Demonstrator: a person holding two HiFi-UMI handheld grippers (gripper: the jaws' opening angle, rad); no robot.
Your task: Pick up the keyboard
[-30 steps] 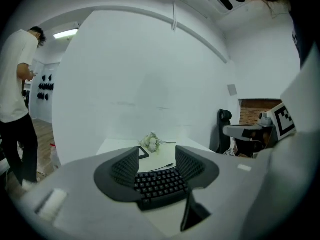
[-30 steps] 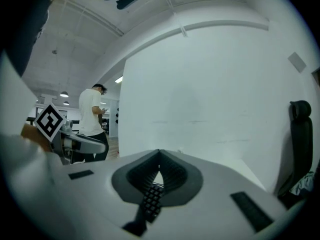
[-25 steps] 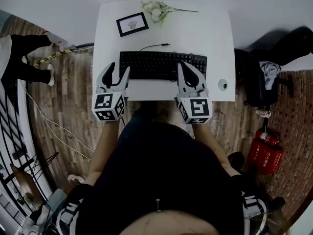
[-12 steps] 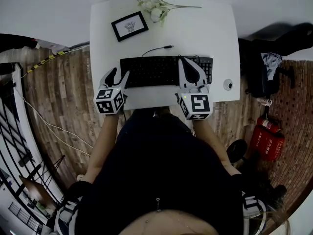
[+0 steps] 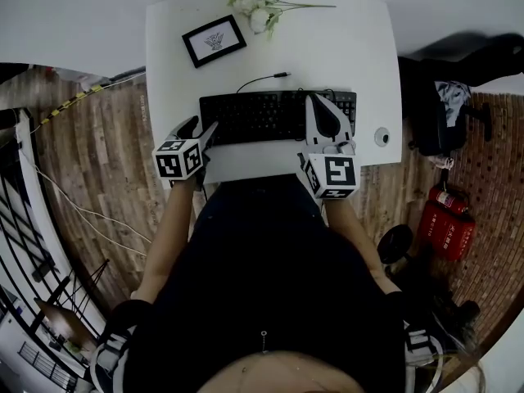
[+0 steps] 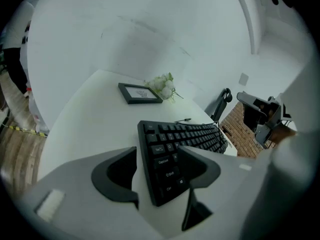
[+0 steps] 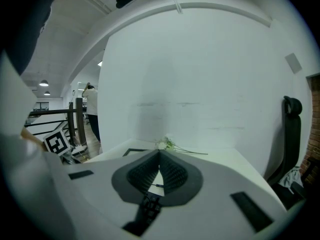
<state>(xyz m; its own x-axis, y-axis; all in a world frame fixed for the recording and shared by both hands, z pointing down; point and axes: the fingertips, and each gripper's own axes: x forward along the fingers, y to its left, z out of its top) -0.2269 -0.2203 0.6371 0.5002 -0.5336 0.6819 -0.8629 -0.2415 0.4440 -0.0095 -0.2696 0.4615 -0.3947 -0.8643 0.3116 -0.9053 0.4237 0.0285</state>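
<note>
A black keyboard (image 5: 262, 115) lies across the near half of a white desk (image 5: 344, 47). My left gripper (image 5: 199, 129) is at its left end, pointing down at it. In the left gripper view the keyboard's (image 6: 185, 139) near left corner sits between the jaws of the left gripper (image 6: 157, 159), which are opening and stand apart from it on both sides. My right gripper (image 5: 322, 111) hovers over the keyboard's right part with its jaws shut and nothing in them. In the right gripper view the right gripper (image 7: 160, 155) shows closed tips, and a few keys (image 7: 150, 204) appear below them.
A framed picture (image 5: 214, 41) and a spray of white flowers (image 5: 258, 11) lie at the desk's far side. The keyboard's cable (image 5: 262, 79) runs behind it. A small round object (image 5: 381, 137) sits near the right edge. A chair (image 5: 442, 113) and red extinguishers (image 5: 446, 229) stand to the right.
My left gripper came down and forward until its jaws straddle the keyboard's left end. The right gripper shifted slightly farther over the keyboard's right part.
</note>
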